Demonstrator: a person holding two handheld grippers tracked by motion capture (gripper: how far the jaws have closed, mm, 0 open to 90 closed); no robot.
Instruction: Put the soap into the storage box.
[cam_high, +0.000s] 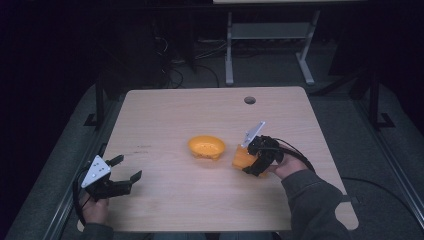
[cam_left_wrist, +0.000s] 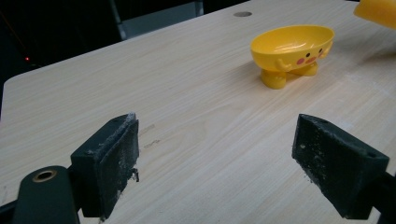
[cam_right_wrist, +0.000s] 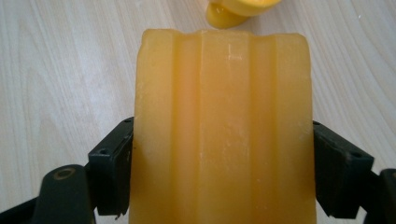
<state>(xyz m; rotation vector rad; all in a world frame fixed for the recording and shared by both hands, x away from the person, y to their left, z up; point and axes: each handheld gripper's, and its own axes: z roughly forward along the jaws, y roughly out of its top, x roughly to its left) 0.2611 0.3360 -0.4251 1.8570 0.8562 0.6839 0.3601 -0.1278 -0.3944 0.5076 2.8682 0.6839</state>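
Note:
A yellow duck-faced soap dish (cam_high: 206, 146) stands on small feet near the middle of the table, and it shows far off in the left gripper view (cam_left_wrist: 293, 51). Just right of it, my right gripper (cam_high: 254, 161) is shut on an orange ribbed soap bar (cam_high: 242, 157). In the right gripper view the bar (cam_right_wrist: 224, 126) sits squeezed between both black jaws, with the dish's foot (cam_right_wrist: 224, 16) just beyond its top edge. My left gripper (cam_high: 125, 169) rests open at the table's front left, jaws wide apart with nothing between them (cam_left_wrist: 215, 163).
The wooden table (cam_high: 165, 115) has a round cable hole (cam_high: 249, 100) near its far edge. Cables and a white desk frame (cam_high: 270, 45) stand on the dark floor beyond. The table's left edge runs close to my left hand.

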